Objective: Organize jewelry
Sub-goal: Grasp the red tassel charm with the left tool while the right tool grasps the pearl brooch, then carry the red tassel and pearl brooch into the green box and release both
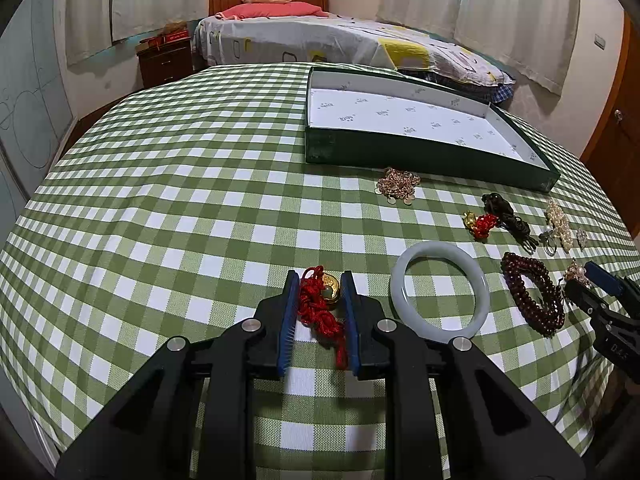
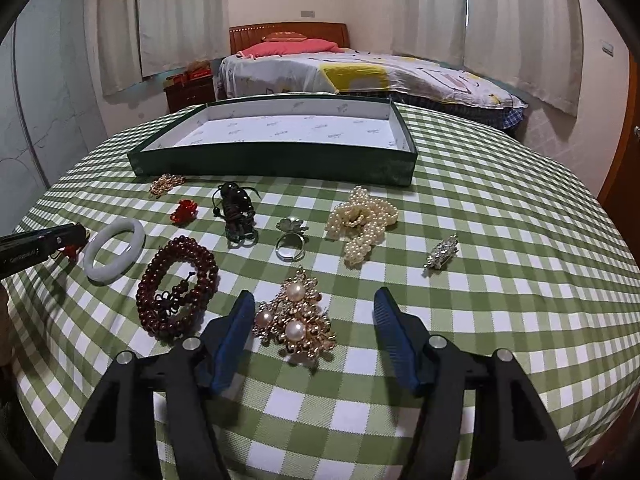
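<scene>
Jewelry lies loose on the desk (image 1: 200, 208) before the empty box (image 2: 276, 160). Left claw (image 1: 320, 312) grips the red cord charm (image 1: 322, 312). Right claw (image 2: 314, 332) stands open around the pearl brooch (image 2: 298, 326); it should centre first, then close gently.

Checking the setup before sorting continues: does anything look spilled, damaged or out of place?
Nothing looks damaged. The green tray sits empty while every piece lies loose on the checked tablecloth; the pearl necklace and black cord are bunched in heaps.
</scene>
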The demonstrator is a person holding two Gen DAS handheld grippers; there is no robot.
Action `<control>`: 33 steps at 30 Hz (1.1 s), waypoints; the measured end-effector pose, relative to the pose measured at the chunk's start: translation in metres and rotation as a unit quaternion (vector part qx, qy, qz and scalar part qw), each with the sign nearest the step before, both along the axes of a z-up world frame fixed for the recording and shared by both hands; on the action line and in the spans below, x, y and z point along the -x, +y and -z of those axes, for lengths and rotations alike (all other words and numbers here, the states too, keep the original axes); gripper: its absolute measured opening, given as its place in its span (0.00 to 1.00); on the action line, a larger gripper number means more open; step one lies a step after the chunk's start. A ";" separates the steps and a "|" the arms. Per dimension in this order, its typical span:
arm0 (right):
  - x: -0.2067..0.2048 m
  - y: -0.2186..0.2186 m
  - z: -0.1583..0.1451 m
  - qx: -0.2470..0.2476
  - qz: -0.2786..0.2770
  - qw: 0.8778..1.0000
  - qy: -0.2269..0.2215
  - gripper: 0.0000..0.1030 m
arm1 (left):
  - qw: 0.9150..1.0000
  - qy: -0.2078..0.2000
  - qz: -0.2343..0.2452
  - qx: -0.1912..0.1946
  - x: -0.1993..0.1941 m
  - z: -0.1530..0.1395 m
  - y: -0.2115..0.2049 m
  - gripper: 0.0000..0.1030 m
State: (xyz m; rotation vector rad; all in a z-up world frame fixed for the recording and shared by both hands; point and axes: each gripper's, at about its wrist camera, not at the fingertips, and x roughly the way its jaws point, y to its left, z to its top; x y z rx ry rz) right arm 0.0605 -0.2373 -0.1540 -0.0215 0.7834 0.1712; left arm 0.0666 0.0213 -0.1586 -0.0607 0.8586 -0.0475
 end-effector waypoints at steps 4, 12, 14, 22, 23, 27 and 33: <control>0.002 0.003 0.000 -0.011 -0.020 1.000 0.003 0.38 | 1.000 0.000 0.001 0.000 0.000 0.000 0.000 0.20; 0.003 0.005 -0.003 -0.009 -0.020 1.000 0.001 0.30 | 1.000 -0.003 0.001 0.001 -0.001 -0.002 0.002 0.13; 0.003 0.004 -0.004 -0.008 -0.018 1.000 -0.001 0.30 | 1.000 -0.005 0.001 0.000 0.000 -0.002 0.001 0.13; 0.003 0.001 -0.008 -0.010 -0.012 1.000 -0.008 0.30 | 1.000 -0.016 0.005 0.000 0.003 -0.007 -0.002 0.10; 0.004 0.000 -0.008 -0.011 -0.011 1.000 -0.010 0.30 | 1.000 -0.018 0.005 0.000 0.003 -0.008 -0.002 0.10; 0.005 -0.001 -0.011 -0.013 -0.009 1.000 -0.014 0.30 | 1.000 -0.024 0.006 -0.002 0.004 -0.011 -0.003 0.08; 0.005 -0.002 -0.014 -0.014 -0.005 1.000 -0.022 0.30 | 0.999 -0.040 0.003 -0.002 0.008 -0.018 -0.002 0.08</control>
